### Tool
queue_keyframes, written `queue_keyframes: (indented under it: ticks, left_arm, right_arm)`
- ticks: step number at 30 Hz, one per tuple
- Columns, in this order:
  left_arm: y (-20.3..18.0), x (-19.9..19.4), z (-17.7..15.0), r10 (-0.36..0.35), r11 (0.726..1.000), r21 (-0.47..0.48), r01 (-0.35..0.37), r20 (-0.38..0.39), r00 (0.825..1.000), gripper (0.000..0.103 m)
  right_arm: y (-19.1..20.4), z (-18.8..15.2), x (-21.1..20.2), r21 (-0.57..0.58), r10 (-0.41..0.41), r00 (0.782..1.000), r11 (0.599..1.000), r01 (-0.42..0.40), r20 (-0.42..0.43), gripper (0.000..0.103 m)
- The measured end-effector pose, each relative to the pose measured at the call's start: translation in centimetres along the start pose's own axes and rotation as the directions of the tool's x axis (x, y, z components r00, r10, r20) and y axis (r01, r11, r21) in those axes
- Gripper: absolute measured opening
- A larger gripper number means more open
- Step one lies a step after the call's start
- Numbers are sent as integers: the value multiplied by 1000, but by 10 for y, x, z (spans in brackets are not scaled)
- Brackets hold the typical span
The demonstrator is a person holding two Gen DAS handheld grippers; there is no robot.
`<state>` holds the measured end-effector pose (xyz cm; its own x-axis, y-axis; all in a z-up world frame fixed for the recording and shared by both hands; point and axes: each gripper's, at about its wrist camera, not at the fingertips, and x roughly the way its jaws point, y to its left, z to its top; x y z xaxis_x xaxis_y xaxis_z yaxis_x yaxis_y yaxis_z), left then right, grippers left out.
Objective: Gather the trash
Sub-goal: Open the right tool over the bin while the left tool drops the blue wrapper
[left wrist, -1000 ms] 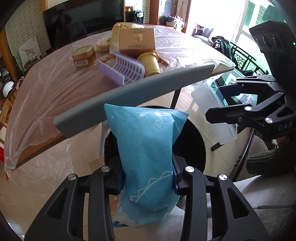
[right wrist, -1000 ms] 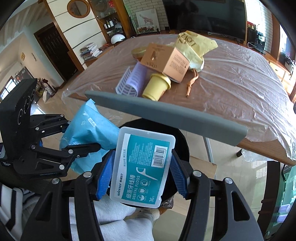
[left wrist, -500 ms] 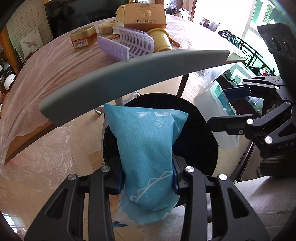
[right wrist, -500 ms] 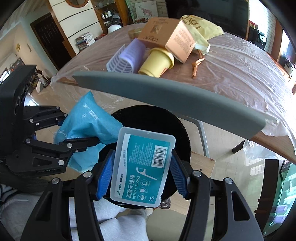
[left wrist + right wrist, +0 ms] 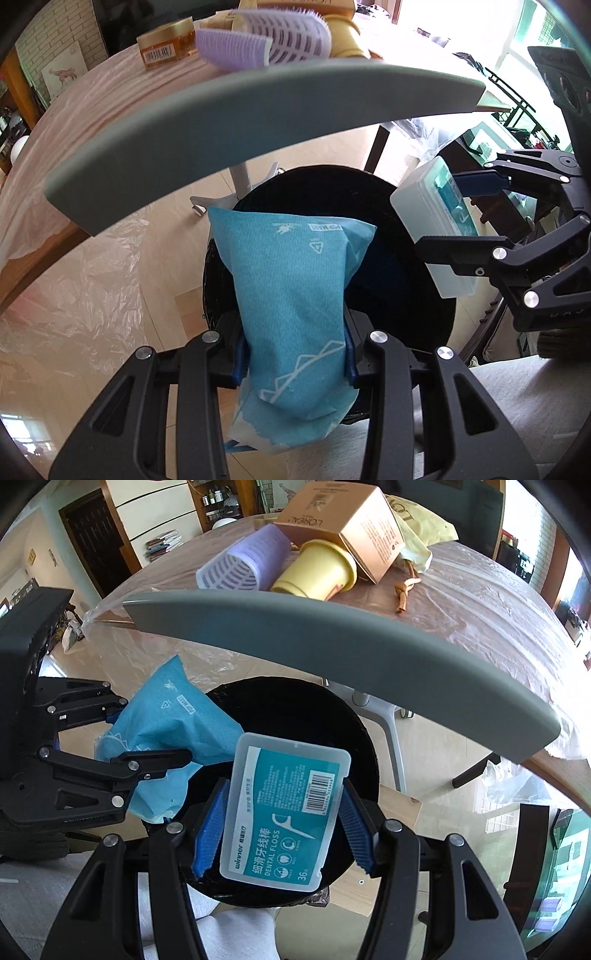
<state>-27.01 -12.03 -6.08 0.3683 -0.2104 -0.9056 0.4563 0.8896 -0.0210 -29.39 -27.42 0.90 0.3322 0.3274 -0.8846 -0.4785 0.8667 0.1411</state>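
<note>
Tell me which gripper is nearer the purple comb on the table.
Left. The left gripper, shut on the blue packet, hangs on the purple comb's side; the right gripper, holding the floss box, hangs farther over.

We cannot see inside the black bin (image 5: 291, 716); its interior reads as plain dark. The grey chair back (image 5: 258, 122) hides the table edge (image 5: 517, 602) and the bases of the items on it. The gold box (image 5: 306, 3) is cut off by the left view's top edge.
</note>
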Motion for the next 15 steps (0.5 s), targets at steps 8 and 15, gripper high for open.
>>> queue_keyframes:
  ticks: [8, 15]
  left_arm:
    - [2, 11, -1, 4, 1000, 2, -4, -21, 1000, 39]
    - [5, 16, -1, 10, 1000, 6, -10, -35, 999, 39]
  right_arm:
    - [-1, -1, 10, 23, -2, 1000, 1000, 2, -14, 57]
    - [-7, 1, 16, 43, 2, 1000, 999, -1, -24, 57]
